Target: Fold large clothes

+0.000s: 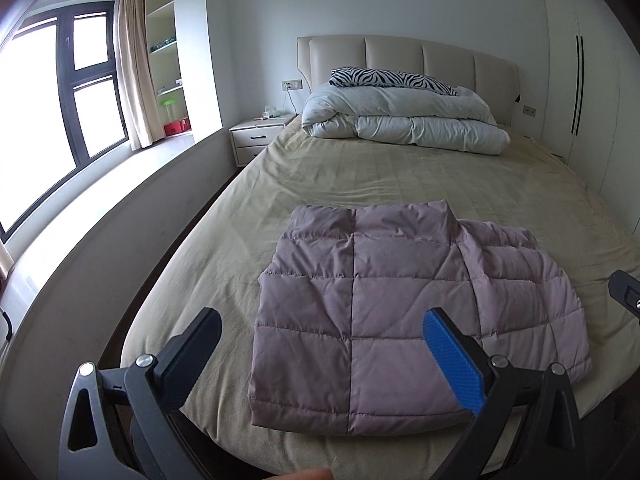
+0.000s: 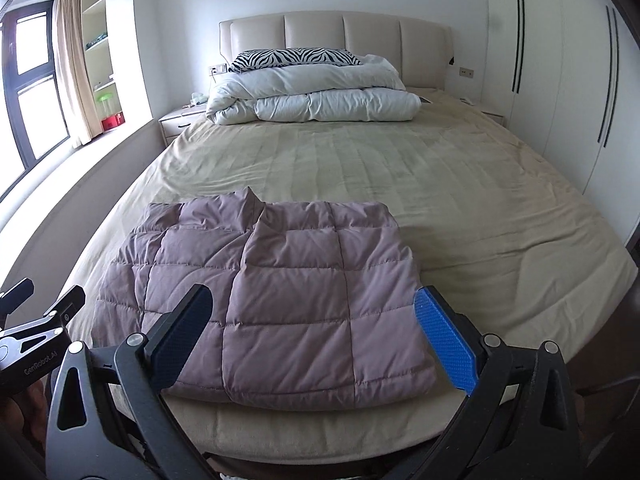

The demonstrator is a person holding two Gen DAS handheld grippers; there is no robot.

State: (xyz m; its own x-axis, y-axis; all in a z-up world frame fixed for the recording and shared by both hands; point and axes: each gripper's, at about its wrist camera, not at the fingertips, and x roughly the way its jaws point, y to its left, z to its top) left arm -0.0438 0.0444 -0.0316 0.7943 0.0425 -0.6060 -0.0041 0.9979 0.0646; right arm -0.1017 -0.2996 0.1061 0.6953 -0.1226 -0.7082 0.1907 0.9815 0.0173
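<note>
From the left wrist view, the left gripper (image 1: 322, 330) is seen with its jaws spread wide and nothing gripped between them. The quilted mauve jacket (image 1: 384, 304), already folded into a rough rectangle, is laid flat on the bed (image 1: 400, 176), just beyond the fingertips and filling the gap between them. Its collar end is turned away from the jaws, its hem edge towards them. The black finger (image 1: 192, 356) is held to the left of the jacket, over bare sheet; the blue pad (image 1: 454, 364) is shown over the jacket's near right part. Whether contact is made there cannot be told. Well past the jaws, a rolled white duvet (image 1: 404, 120) is stacked under a zebra-print pillow (image 1: 392, 78) against the headboard (image 1: 404, 56).

From the right wrist view, the right gripper (image 2: 312, 320) is likewise shown with jaws fully apart and empty. The jacket (image 2: 276, 300) is spread ahead of and between the fingers, reaching further out past the black one. The left gripper (image 2: 44, 312) is caught at the far left, beside the jacket's edge. To the right of the jaws, only bare sheet is seen.
</note>
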